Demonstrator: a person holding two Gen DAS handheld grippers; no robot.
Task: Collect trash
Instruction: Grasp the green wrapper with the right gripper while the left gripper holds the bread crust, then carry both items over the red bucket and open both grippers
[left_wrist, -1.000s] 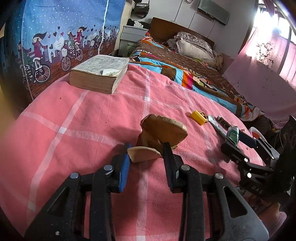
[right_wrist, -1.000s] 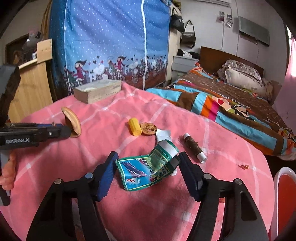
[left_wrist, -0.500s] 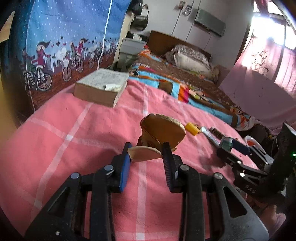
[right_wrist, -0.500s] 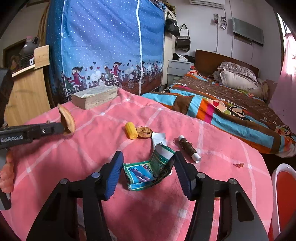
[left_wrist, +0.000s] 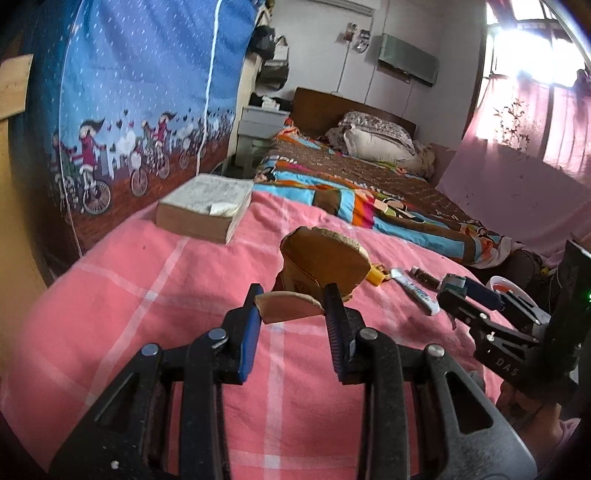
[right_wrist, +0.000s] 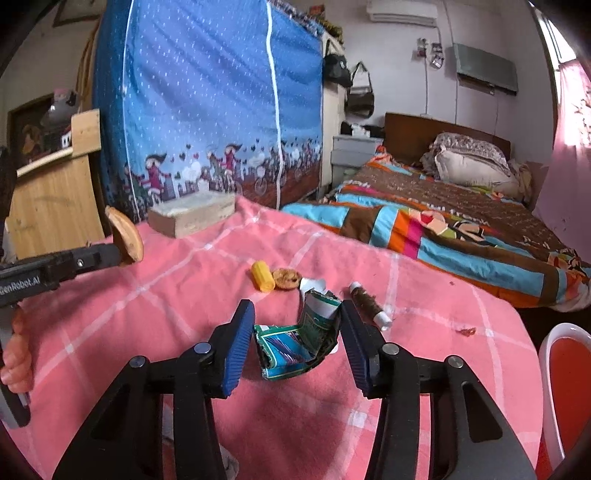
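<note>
A crumpled wrapper sits between my right claw's just-closing jaws, not yet firmly pinched; it may spring out. My left claw grips a peel above the pink cloth.

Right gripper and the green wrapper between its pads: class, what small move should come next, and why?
Probably finish closing. The right gripper has just been closing around the crumpled green wrapper, which touches the right pad, but a gap shows at the left pad, so lifting from the pink cloth looks premature.
</note>
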